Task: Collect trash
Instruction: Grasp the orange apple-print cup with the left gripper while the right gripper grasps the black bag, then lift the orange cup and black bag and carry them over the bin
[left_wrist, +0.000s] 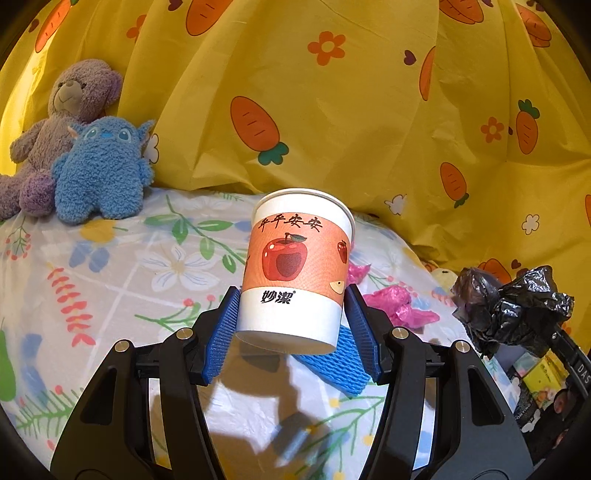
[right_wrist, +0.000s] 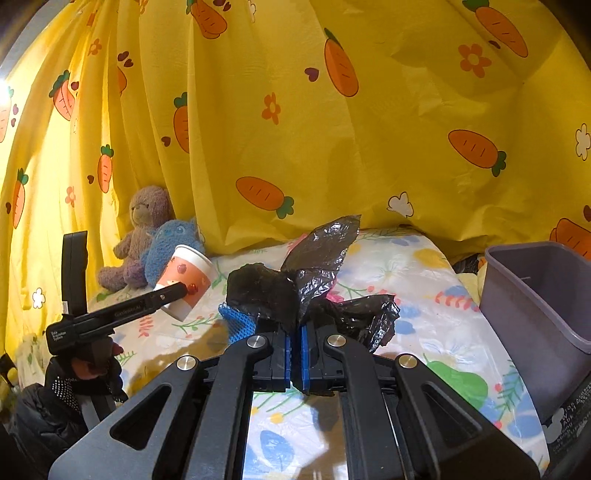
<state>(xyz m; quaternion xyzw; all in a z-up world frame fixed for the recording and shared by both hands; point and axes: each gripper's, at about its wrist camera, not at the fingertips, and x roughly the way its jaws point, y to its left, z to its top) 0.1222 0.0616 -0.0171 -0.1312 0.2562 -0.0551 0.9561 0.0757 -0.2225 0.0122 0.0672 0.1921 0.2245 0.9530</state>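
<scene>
My left gripper (left_wrist: 291, 325) is shut on a paper cup (left_wrist: 295, 269) with a red apple print, held upright above the flowered bed sheet (left_wrist: 110, 266); the cup also shows in the right wrist view (right_wrist: 186, 282). My right gripper (right_wrist: 294, 350) is shut on a crumpled black plastic bag (right_wrist: 310, 291), which also shows at the right of the left wrist view (left_wrist: 513, 306). A blue foam net (left_wrist: 332, 365) lies on the sheet under the cup. Pink plastic scraps (left_wrist: 395, 302) lie beyond it.
A grey plastic bin (right_wrist: 535, 314) stands at the right of the bed. A purple teddy bear (left_wrist: 55, 136) and a blue plush toy (left_wrist: 99, 170) sit at the back left. A yellow carrot-print curtain (left_wrist: 332, 92) hangs behind the bed.
</scene>
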